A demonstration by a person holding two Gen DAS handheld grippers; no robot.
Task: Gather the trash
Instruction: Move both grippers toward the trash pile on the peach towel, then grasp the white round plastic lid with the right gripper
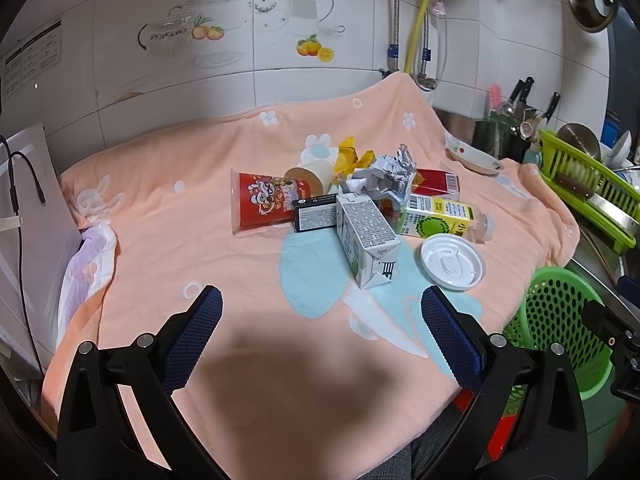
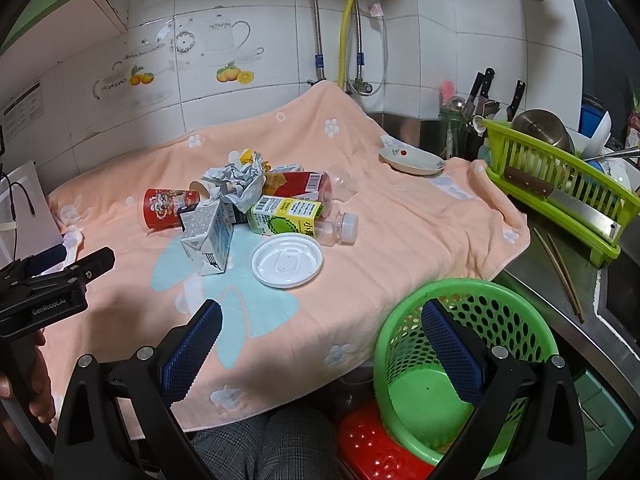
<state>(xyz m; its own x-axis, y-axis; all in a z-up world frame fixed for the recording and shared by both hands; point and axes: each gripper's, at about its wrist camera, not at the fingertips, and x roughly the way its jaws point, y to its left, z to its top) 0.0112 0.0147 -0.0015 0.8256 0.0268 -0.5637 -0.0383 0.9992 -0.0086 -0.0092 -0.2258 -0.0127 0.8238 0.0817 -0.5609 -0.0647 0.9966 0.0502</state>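
A pile of trash lies on the peach blanket [image 1: 180,240]: a red snack cup [image 1: 260,204] on its side, a white milk carton [image 1: 366,240], a black box [image 1: 314,216], crumpled paper [image 1: 384,178], a green-labelled plastic bottle [image 1: 444,220], a white lid [image 1: 452,262], a paper cup [image 1: 310,176], a yellow wrapper [image 1: 350,156]. A green perforated basket [image 2: 460,364] stands empty at the table's right front. My left gripper [image 1: 322,328] is open and empty, short of the pile. My right gripper [image 2: 322,344] is open and empty, right finger over the basket.
A white dish [image 2: 412,160] sits at the blanket's far right. A green dish rack [image 2: 560,184] with a cleaver, knives and utensils stand on the right counter. Chopsticks [image 2: 560,272] lie by the sink. A red stool [image 2: 376,448] is under the basket. Tiled wall behind.
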